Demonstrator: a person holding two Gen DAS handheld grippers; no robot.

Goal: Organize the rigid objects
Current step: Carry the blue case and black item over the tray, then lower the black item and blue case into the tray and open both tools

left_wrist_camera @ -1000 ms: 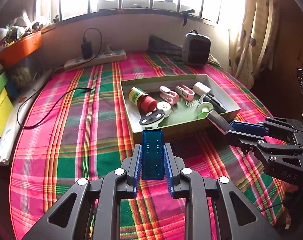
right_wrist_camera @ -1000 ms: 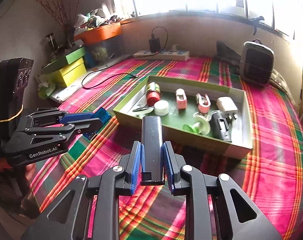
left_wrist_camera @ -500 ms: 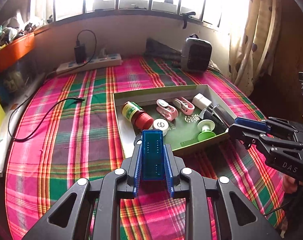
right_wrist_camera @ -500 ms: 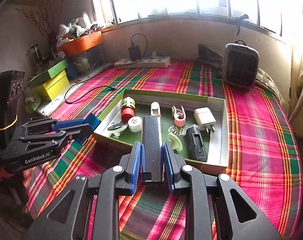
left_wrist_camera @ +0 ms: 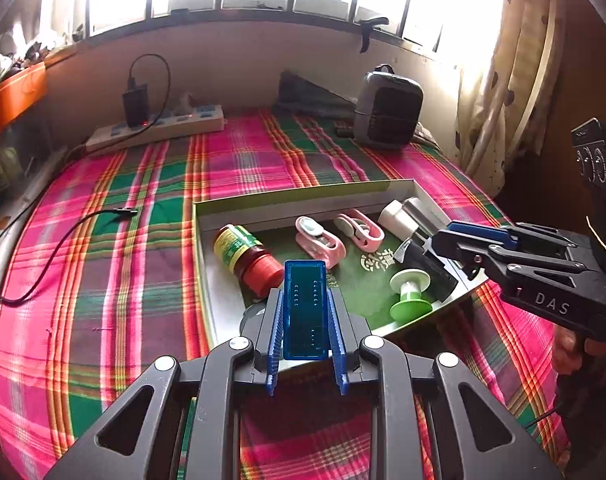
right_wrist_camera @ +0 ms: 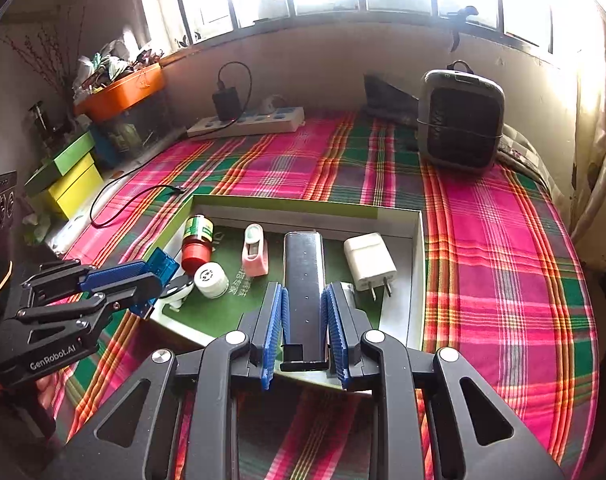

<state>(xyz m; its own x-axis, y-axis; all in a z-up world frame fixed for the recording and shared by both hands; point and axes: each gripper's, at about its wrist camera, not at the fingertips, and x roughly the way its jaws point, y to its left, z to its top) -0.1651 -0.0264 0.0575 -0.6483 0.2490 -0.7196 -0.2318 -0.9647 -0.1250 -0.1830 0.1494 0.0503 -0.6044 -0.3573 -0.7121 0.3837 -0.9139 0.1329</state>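
In the left wrist view, the left gripper [left_wrist_camera: 305,322] is pinching a translucent blue block [left_wrist_camera: 305,312] between its blue pads, the block standing up past the fingertips. Just beyond those tips a shallow green-lined box [left_wrist_camera: 303,194] is sitting on the plaid cloth [left_wrist_camera: 123,280]. Inside it, left of the block, a red-capped bottle [left_wrist_camera: 247,258] is lying on its side; straight ahead two pink clips [left_wrist_camera: 339,234] are lying side by side; to the right a green spool [left_wrist_camera: 410,294] is standing near the box's near wall. The right gripper [left_wrist_camera: 439,240] is reaching in from the right over the box's right corner, its fingers pressed on a dark object that is mostly hidden. A white charger [left_wrist_camera: 399,216] is lying just behind it.

In the right wrist view, the right gripper [right_wrist_camera: 305,320] is clamping a long black bar [right_wrist_camera: 305,288], which is pointing forward over the box [right_wrist_camera: 287,202]. Right of the bar the charger [right_wrist_camera: 369,258] is lying prongs toward the camera; left of it are one pink clip [right_wrist_camera: 255,250], a white round cap [right_wrist_camera: 211,280] and the bottle [right_wrist_camera: 197,244]. Further left, the left gripper [right_wrist_camera: 159,276] is holding the blue block [right_wrist_camera: 161,266] over the box's near left corner. Well ahead, a power strip [right_wrist_camera: 247,122] and a grey heater [right_wrist_camera: 459,120] are sitting by the wall.
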